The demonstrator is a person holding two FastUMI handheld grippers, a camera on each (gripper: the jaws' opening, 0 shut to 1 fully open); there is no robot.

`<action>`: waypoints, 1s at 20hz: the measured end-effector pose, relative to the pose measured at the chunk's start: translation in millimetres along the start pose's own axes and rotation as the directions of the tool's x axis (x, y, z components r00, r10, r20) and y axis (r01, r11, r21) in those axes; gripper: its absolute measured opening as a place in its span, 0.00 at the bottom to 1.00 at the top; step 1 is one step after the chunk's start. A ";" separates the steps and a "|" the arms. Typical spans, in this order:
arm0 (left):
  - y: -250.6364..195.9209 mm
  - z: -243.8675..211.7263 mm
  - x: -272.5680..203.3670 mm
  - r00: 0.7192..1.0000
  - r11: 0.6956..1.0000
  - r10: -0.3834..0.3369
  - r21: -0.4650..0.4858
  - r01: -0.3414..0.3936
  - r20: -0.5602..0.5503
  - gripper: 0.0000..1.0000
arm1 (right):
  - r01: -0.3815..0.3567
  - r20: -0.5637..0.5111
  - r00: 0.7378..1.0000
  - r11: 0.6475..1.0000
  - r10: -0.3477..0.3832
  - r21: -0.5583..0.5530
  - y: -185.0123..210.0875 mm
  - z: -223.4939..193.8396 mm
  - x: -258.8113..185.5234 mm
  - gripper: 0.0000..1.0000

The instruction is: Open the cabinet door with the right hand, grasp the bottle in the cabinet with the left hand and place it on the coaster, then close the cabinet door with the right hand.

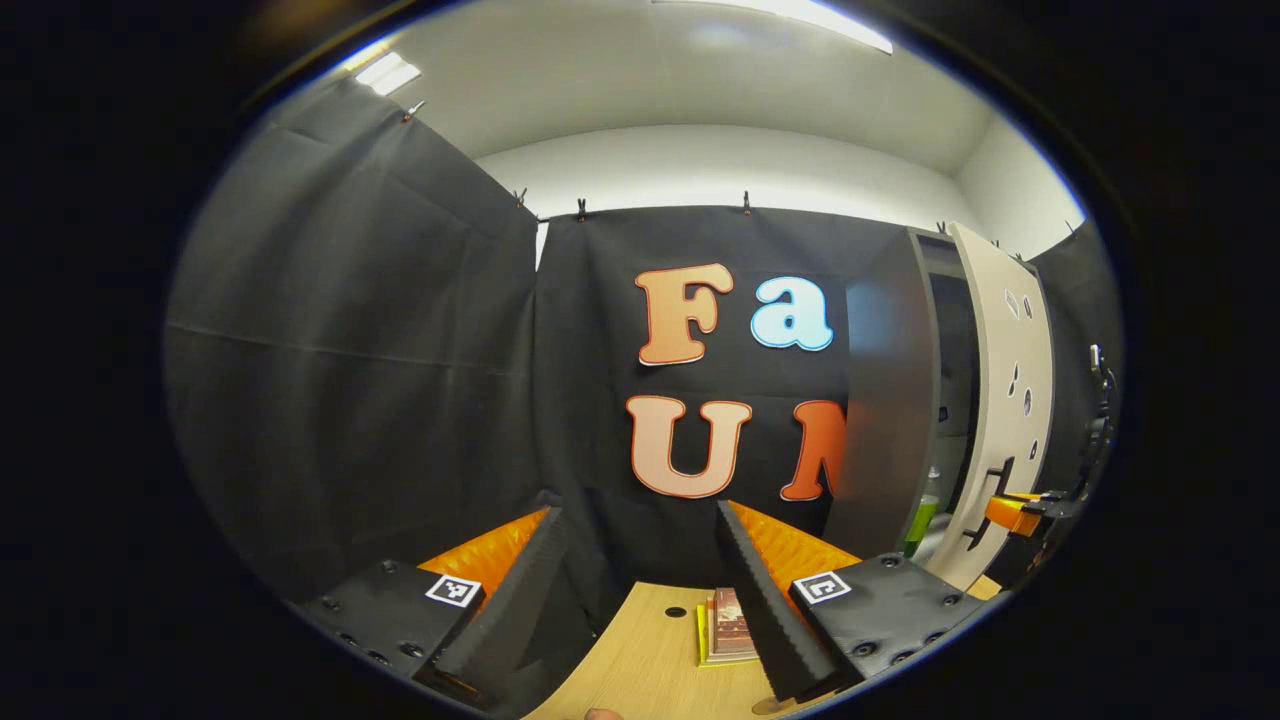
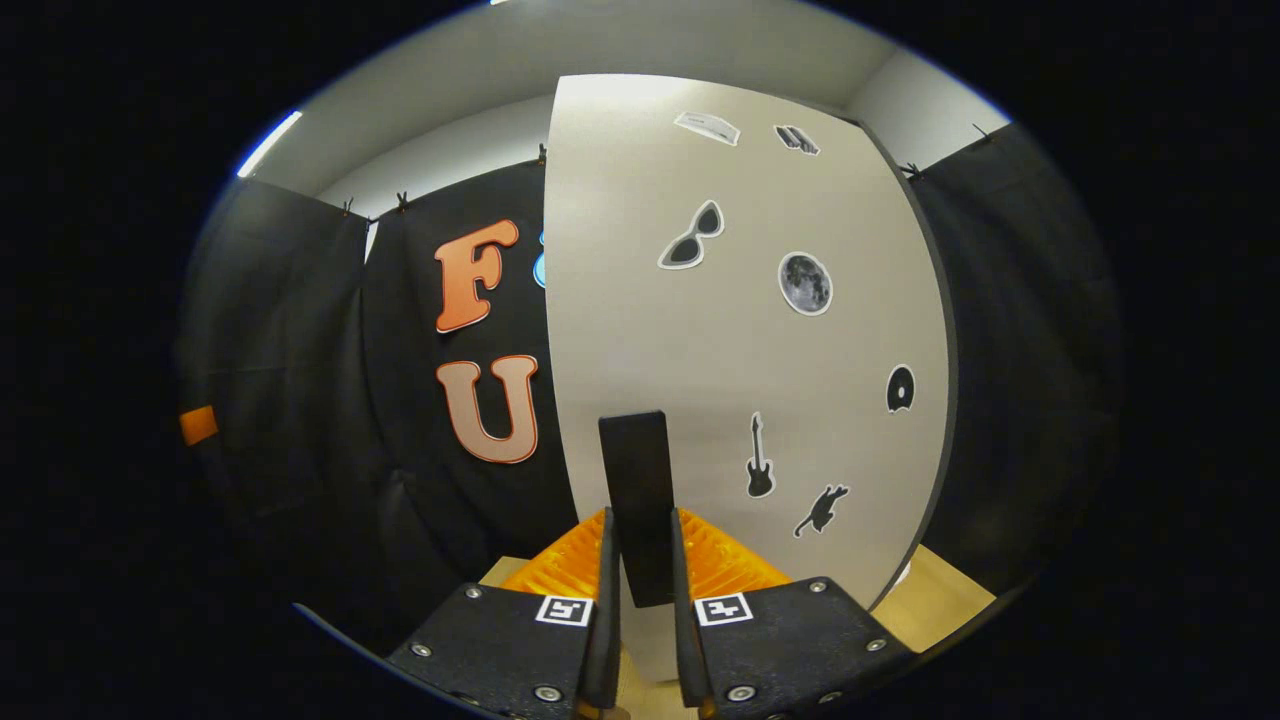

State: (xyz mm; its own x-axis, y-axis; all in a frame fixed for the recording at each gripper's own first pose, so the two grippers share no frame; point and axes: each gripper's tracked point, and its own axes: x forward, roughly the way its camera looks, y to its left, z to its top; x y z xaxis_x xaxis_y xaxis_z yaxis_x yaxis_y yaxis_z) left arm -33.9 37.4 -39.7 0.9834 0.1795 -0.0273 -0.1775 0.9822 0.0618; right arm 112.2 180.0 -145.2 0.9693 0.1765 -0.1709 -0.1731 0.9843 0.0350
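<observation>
In the right gripper view the pale cabinet door [image 2: 740,330], dotted with stickers, stands swung partly out, and my right gripper [image 2: 641,545] is shut on its dark upright handle [image 2: 637,480]. In the left gripper view the grey cabinet [image 1: 885,400] stands at the right with its door [image 1: 1005,400] ajar. A green bottle [image 1: 922,520] shows through the gap, low inside. The right gripper [image 1: 1015,512] appears there at the door handle. My left gripper [image 1: 640,545] hangs open over the wooden table [image 1: 650,650], well left of the cabinet, with nothing between its fingers.
A small stack of books [image 1: 728,628] lies on the table between my left fingers, beside a small dark hole [image 1: 675,611] in the tabletop. Black cloth walls close the booth at the back and left.
</observation>
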 end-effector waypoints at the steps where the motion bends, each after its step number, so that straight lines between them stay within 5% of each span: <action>1: -2.8 0.2 -0.4 1.000 1.000 -0.003 -0.001 0.003 0.002 0.98 | 0.153 0.062 0.987 0.986 -0.149 -0.073 -49.9 1.1 -7.4 0.00; 2: -5.4 0.2 -0.7 1.000 1.000 -0.007 -0.003 0.007 0.003 0.98 | 0.243 0.053 0.969 0.965 -0.239 -0.094 -90.0 -8.7 -13.1 0.00; 4: -15.3 -2.4 -0.6 1.000 1.000 -0.016 0.003 0.016 -0.002 0.98 | 0.099 -0.021 0.995 0.986 -0.097 0.138 -87.9 -29.9 -23.2 0.00; 7: -29.8 -5.1 -3.7 1.000 1.000 -0.026 0.003 0.026 -0.006 0.98 | 0.116 0.033 0.992 0.988 -0.120 0.101 -108.2 -13.3 -35.0 0.00; 9: -37.5 -10.4 -7.7 0.999 0.999 -0.042 -0.022 0.041 -0.017 0.98 | 0.010 0.038 0.999 0.994 -0.014 0.106 -75.7 -4.9 -24.8 0.04; 14: 2.2 -15.4 -16.4 1.000 0.999 0.025 -0.040 -0.026 -0.016 0.98 | -0.125 0.042 0.992 0.990 0.122 0.067 -4.9 8.8 18.5 0.43; 17: 34.5 -20.5 -22.5 0.996 0.995 0.087 -0.037 -0.087 -0.027 0.96 | -0.129 0.041 0.991 0.991 0.128 0.041 17.9 12.7 55.0 0.59; 20: 60.4 -20.1 -26.9 0.991 0.991 0.130 -0.032 -0.131 -0.027 0.98 | -0.098 0.024 0.995 0.995 0.098 -0.007 25.6 7.5 75.4 0.56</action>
State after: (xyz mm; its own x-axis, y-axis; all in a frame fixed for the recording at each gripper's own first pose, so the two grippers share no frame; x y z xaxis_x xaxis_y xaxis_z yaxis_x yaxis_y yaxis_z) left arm -71.9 93.0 -55.3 0.9504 0.3075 -0.0461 -0.3063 0.9514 0.0324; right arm 182.2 218.5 -149.8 0.9516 0.2722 -0.1425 -0.2685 0.9622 0.0446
